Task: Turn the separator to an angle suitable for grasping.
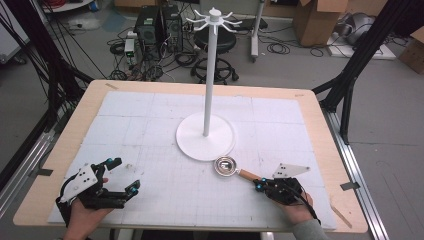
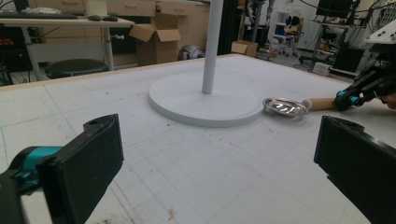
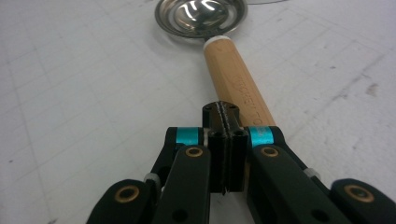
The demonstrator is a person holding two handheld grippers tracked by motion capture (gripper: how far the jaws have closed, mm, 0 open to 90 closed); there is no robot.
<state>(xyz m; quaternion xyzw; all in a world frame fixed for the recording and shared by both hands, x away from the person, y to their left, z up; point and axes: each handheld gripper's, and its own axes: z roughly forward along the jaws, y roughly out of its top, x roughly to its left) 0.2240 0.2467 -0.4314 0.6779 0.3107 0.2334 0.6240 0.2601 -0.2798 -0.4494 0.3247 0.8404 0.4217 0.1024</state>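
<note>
Lighting is even and diffuse from overhead; the white table mat (image 1: 150,125) reads bright without burnout. Shadows are soft and short beneath the stand base (image 1: 205,137). The ladle bowl (image 3: 201,16) carries mirror-like reflections. The high view is soft and low in detail. In the left gripper view the near jaws are blurred; background furniture is moderately sharp.

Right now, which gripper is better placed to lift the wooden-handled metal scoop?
Right. The right gripper sits shut at the end of the wooden-handled metal scoop, though a firm hold isn't clear. The left gripper is open, well off to the side.
</note>
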